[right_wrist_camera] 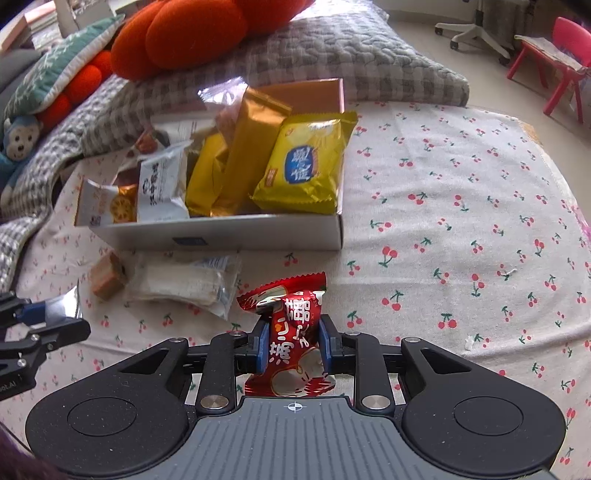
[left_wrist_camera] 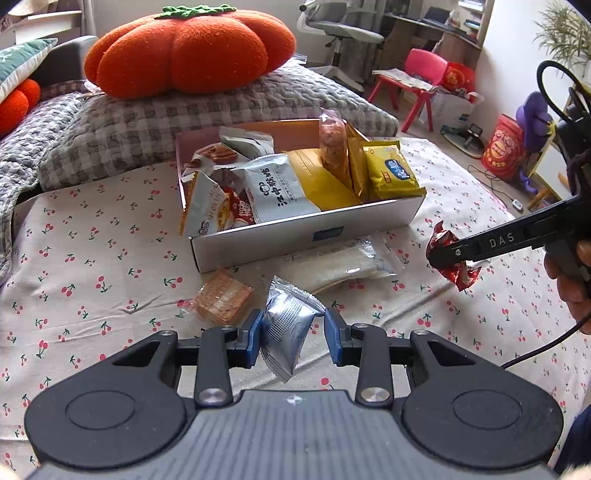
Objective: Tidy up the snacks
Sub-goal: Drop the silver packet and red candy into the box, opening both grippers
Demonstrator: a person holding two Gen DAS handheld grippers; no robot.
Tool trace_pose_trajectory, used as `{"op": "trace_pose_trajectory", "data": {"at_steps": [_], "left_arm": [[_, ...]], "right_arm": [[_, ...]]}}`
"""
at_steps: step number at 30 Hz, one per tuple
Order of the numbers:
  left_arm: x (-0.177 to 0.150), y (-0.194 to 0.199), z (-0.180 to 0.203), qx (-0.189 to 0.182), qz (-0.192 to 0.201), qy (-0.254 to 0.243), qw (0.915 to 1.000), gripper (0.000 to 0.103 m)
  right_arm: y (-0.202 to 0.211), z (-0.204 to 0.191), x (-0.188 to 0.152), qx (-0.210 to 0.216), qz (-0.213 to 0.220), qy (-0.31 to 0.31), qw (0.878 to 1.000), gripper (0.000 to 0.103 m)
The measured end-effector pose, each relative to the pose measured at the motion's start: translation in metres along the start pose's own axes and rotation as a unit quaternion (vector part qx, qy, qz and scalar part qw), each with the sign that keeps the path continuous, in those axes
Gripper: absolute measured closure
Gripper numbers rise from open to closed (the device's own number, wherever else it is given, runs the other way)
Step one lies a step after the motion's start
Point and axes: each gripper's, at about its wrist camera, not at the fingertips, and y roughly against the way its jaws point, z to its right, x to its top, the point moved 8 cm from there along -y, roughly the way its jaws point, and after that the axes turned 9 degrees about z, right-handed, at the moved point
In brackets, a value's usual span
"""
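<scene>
My left gripper is shut on a small silver snack packet, which hangs tilted between the blue pads just above the cherry-print sheet. My right gripper is shut on a red snack packet. In the left wrist view the right gripper comes in from the right, holding that red packet above the bed. A white cardboard box beyond both grippers holds several yellow, gold and white packets. In front of the box lie a brown wrapped biscuit and a clear-wrapped pale cake.
An orange pumpkin cushion rests on a grey checked quilt behind the box. A person's hand grips the right gripper's handle, and a black cable trails from it. A red chair and an office chair stand on the floor beyond.
</scene>
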Motion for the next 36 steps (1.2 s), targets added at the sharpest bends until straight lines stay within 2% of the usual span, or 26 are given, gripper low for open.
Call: {"op": "trace_pose_trajectory", "data": {"at_steps": [7,16,25,30,36], "left_arm": [[0.003,0.001,-0.001,0.006,0.006,0.01,0.9999,0.071],[0.009,-0.001,-0.007,0.02,0.01,0.058,0.998,0.071],[0.043,-0.011,0.002,0.003,0.057,0.1,0.9934,0.07],[0.061,-0.028,-0.002,0.031,0.081,0.094,0.9918,0.07],[0.07,-0.038,-0.016,0.035,0.099,0.119,0.9874,0.07]], "right_arm": [[0.003,0.001,0.004,-0.002,0.009,-0.005,1.0,0.078],[0.009,-0.005,0.009,0.004,0.026,-0.009,1.0,0.078],[0.014,-0.022,0.033,0.032,0.06,-0.026,0.997,0.078],[0.008,-0.029,0.056,0.042,0.087,-0.044,0.994,0.078],[-0.004,-0.044,0.075,0.071,0.135,-0.052,0.987,0.078]]}}
